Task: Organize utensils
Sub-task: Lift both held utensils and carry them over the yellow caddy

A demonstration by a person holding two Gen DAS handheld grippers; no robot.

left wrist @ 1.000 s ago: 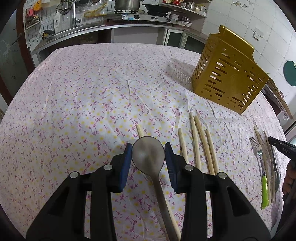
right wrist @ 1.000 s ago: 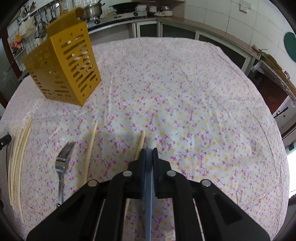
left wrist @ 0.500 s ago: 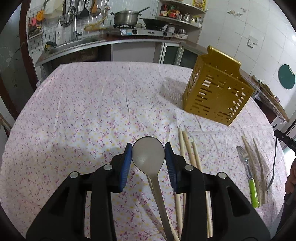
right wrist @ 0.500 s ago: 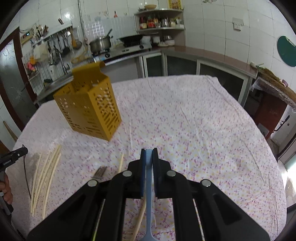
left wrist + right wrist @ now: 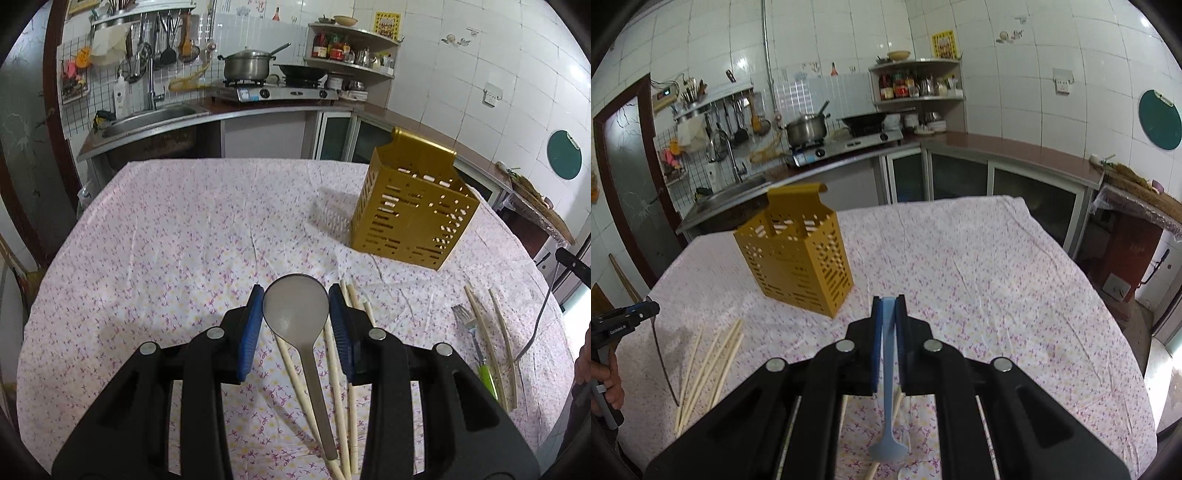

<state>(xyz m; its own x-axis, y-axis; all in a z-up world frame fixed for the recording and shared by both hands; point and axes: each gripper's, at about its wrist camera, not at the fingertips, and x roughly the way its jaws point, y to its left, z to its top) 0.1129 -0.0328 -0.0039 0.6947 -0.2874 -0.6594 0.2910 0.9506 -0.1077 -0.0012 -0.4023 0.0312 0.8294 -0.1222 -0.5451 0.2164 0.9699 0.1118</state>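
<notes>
My left gripper (image 5: 296, 309) is shut on the bowl of a grey metal spoon (image 5: 297, 314), held above the table with the handle hanging toward me. My right gripper (image 5: 888, 317) is shut on the handle of a blue plastic utensil (image 5: 887, 354), its wide end hanging below. A gold perforated utensil holder (image 5: 413, 214) stands on the floral tablecloth, ahead and right of the left gripper; in the right wrist view the holder (image 5: 798, 251) is ahead and left. Several wooden chopsticks (image 5: 332, 369) lie under the spoon.
A green-handled fork (image 5: 476, 347) and two more chopsticks (image 5: 491, 339) lie at the right. Chopsticks (image 5: 713, 362) also lie at the left in the right wrist view. The table (image 5: 979, 266) ends before a kitchen counter with sink and stove.
Both grippers have risen and tilted up with their utensils still held. The table and holder now sit lower and farther in both views.
</notes>
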